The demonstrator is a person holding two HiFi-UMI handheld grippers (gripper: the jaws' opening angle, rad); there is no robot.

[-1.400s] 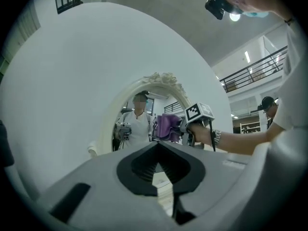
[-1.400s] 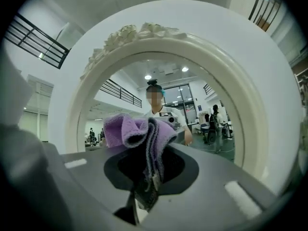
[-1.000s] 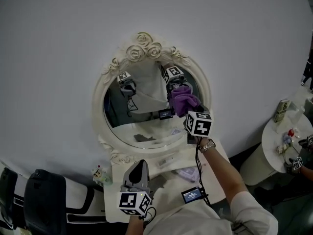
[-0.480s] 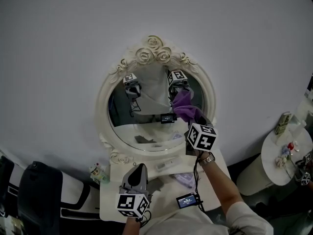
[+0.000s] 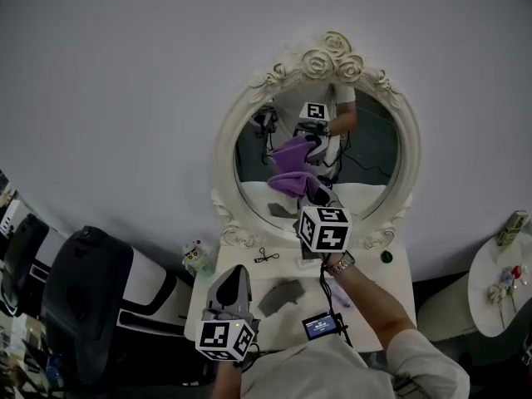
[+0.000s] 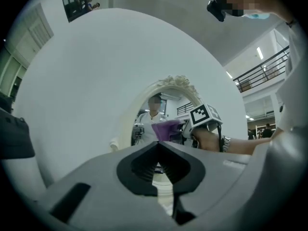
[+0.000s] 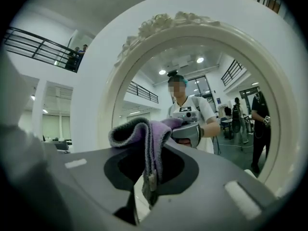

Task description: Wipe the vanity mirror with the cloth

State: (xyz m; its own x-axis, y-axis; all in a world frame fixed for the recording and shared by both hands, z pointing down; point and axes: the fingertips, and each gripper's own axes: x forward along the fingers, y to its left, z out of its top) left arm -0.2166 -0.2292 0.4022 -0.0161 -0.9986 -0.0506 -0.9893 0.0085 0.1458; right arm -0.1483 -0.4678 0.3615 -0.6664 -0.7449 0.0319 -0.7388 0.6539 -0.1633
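Observation:
The oval vanity mirror [image 5: 320, 152] in a cream frame with carved roses [image 5: 332, 61] hangs on the grey wall above a white table [image 5: 374, 302]. My right gripper [image 5: 314, 196] is shut on a purple cloth [image 5: 291, 181] that rests against the lower middle of the glass; its reflection shows just above. In the right gripper view the cloth [image 7: 144, 136] folds over the jaws in front of the mirror [image 7: 211, 105]. My left gripper [image 5: 231, 293] hovers low over the table's left part, shut and empty. The left gripper view shows the mirror [image 6: 168, 114] and the cloth [image 6: 166, 129].
On the table lie a dark grey rag [image 5: 281, 296], a small black looped item [image 5: 266, 256], a small screen on a cable [image 5: 320, 325] and a black knob [image 5: 385, 257]. A small decorated bottle [image 5: 196, 258] stands at its left. A black chair [image 5: 87, 293] is left, a round side table [image 5: 503, 285] right.
The view has shifted, so the mirror now sits higher and to the right. The cloth has slid from the right side of the glass to the lower middle. The left gripper stays low.

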